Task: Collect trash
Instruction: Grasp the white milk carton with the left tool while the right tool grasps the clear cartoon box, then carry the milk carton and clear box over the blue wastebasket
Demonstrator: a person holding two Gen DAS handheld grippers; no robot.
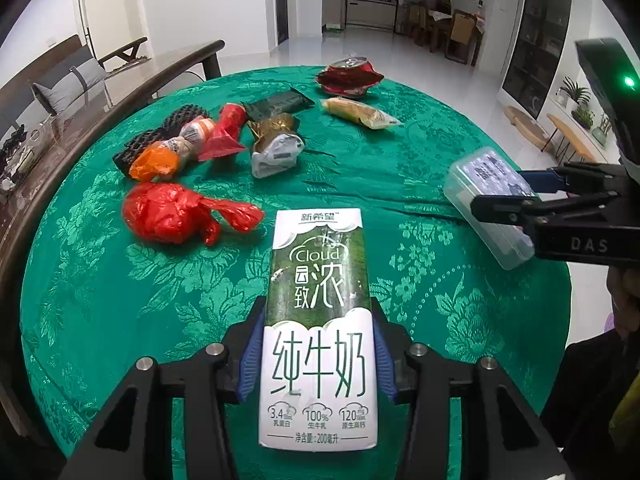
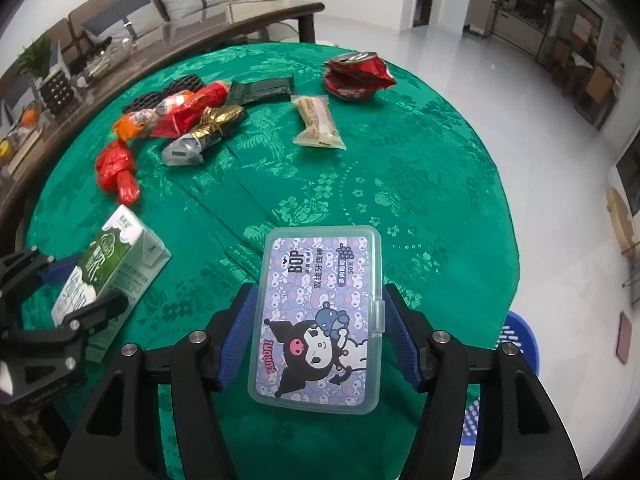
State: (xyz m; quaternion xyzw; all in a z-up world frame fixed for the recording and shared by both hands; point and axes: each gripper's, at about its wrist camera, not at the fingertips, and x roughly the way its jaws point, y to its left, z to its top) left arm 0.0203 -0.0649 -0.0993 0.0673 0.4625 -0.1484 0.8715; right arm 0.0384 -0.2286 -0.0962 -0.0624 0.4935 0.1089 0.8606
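My left gripper (image 1: 318, 352) is shut on a green and white milk carton (image 1: 318, 320), held above the green tablecloth (image 1: 400, 168). My right gripper (image 2: 318, 336) is shut on a clear plastic floss-pick box (image 2: 320, 316) with a purple cartoon label. Each shows in the other view: the box (image 1: 486, 204) at the right, the carton (image 2: 108, 264) at the left. On the cloth lie a red knotted bag (image 1: 176, 214), a crushed red can (image 1: 348, 76), a beige snack wrapper (image 1: 360, 114), a gold and silver wrapper (image 1: 276, 142) and a pile of small wrappers (image 1: 184, 140).
A blue perforated basket (image 2: 508, 360) stands on the white floor by the table's right edge. A dark wooden side table (image 2: 120, 52) with clutter runs along the table's far left. A sofa stands behind it.
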